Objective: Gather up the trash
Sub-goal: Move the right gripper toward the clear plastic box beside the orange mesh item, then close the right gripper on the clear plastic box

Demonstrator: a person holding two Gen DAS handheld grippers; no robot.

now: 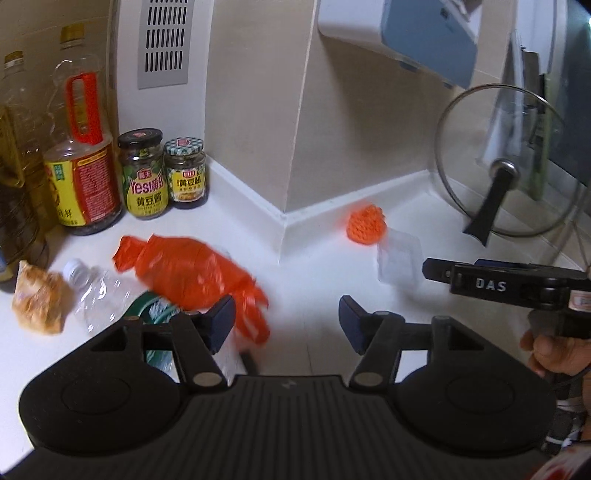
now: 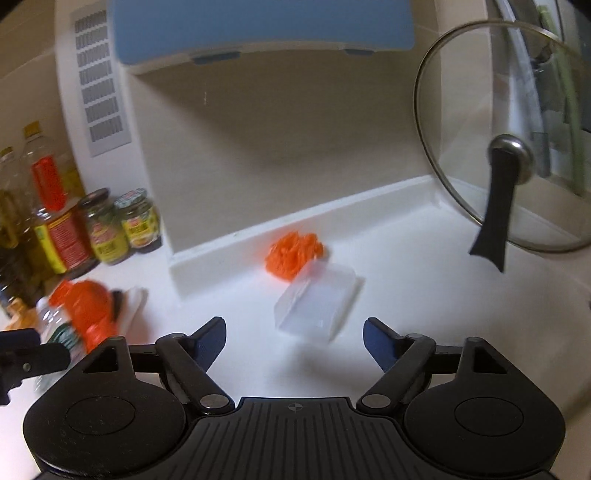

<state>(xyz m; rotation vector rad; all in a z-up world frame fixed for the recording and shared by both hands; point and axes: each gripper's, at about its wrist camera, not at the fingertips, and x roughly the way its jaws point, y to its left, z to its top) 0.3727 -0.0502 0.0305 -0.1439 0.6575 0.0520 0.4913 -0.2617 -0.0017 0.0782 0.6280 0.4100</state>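
Note:
On the white counter [image 1: 314, 266] lie an orange plastic bag [image 1: 192, 273], a crushed clear bottle [image 1: 103, 295] and a crumpled brownish wrapper [image 1: 37, 299]. My left gripper [image 1: 288, 321] is open and empty, its left finger over the bag's near end. Further right are an orange foam net [image 1: 365, 225] and a clear plastic box [image 1: 400, 260]. My right gripper [image 2: 295, 339] is open and empty, with the clear box [image 2: 317, 306] just beyond its fingertips and the net [image 2: 293, 256] behind the box. The orange bag [image 2: 88, 306] shows at the left of the right wrist view.
Oil bottles [image 1: 81, 147] and two sauce jars [image 1: 162, 177] stand at the back left. A wall corner [image 1: 284, 218] juts into the counter. A glass pan lid [image 1: 502, 162] leans at the right wall. A blue and white appliance [image 1: 413, 33] hangs above. A hand [image 1: 546, 350] holds the right gripper.

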